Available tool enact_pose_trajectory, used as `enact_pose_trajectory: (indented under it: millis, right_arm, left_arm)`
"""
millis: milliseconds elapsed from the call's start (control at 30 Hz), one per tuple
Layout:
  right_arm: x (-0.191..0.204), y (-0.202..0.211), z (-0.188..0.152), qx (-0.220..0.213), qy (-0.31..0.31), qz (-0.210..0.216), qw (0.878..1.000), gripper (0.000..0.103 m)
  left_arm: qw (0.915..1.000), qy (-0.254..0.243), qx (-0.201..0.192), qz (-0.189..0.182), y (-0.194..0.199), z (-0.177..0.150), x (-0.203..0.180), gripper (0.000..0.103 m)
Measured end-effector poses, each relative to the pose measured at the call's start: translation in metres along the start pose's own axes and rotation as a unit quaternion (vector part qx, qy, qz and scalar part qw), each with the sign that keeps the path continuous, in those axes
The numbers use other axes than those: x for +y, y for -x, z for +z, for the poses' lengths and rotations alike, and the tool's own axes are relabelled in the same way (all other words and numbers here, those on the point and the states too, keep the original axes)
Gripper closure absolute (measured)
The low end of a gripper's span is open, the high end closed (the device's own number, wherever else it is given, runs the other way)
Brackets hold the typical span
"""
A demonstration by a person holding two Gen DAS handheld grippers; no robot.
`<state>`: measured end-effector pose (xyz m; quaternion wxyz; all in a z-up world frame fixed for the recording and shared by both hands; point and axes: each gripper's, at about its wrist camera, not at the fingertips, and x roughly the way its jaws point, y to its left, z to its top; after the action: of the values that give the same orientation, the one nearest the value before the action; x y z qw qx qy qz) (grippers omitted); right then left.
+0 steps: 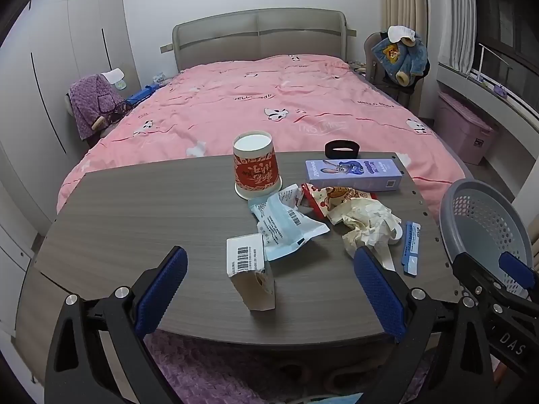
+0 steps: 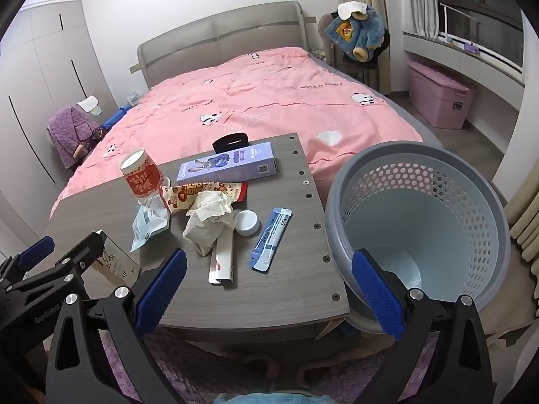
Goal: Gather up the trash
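Observation:
Trash lies on the grey wooden table: an upturned red paper cup, a blue-white wrapper, a red snack wrapper, crumpled tissue, a blue sachet, a white lid, a red-white stick packet and a small carton. My left gripper hangs open above the table's near edge, with the carton just ahead of it and untouched. My right gripper is open and empty over the table's right corner, beside the empty grey perforated basket.
A purple box and a black band lie at the table's far side. Behind the table is a bed with a pink cover. A pink storage bin stands at the far right, and chairs draped with clothes flank the bed.

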<state>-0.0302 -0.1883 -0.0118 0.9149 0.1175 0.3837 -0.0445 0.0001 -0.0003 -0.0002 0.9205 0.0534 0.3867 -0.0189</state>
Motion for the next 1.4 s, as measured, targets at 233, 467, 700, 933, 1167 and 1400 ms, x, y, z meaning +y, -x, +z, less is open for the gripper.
enact_pose_trajectory:
  millis: [233,467,700,933,1167,1400]
  right_arm:
    - [0.001,0.004,0.0,-0.002,0.0,0.0,1.0,0.006]
    - [0.003,0.008,-0.001,-0.004,0.001,0.001,1.0,0.006]
    - [0.008,0.015,0.0,-0.011,0.005,0.001,1.0,0.006]
    - [0.008,0.019,0.0,-0.013,0.005,0.005,1.0,0.006]
    - [0.009,0.022,0.0,-0.015,0.004,0.006,1.0,0.006]
    - [0.008,0.022,0.0,-0.015,0.003,0.008,1.0,0.006]
  left_arm:
    - [1.0,0.003,-0.003,-0.001,0.0,0.0,0.001,0.008]
    - [1.0,0.005,-0.007,0.004,0.006,0.004,0.003,0.008]
    - [0.9998,0.007,-0.017,0.003,0.012,-0.002,0.007,0.008]
    - [0.9997,0.009,-0.021,0.005,0.017,-0.002,0.01,0.008]
    - [0.9997,0.009,-0.022,0.006,0.017,-0.002,0.009,0.008]
    - [0.9997,0.009,-0.022,0.006,0.017,-0.002,0.009,0.008]
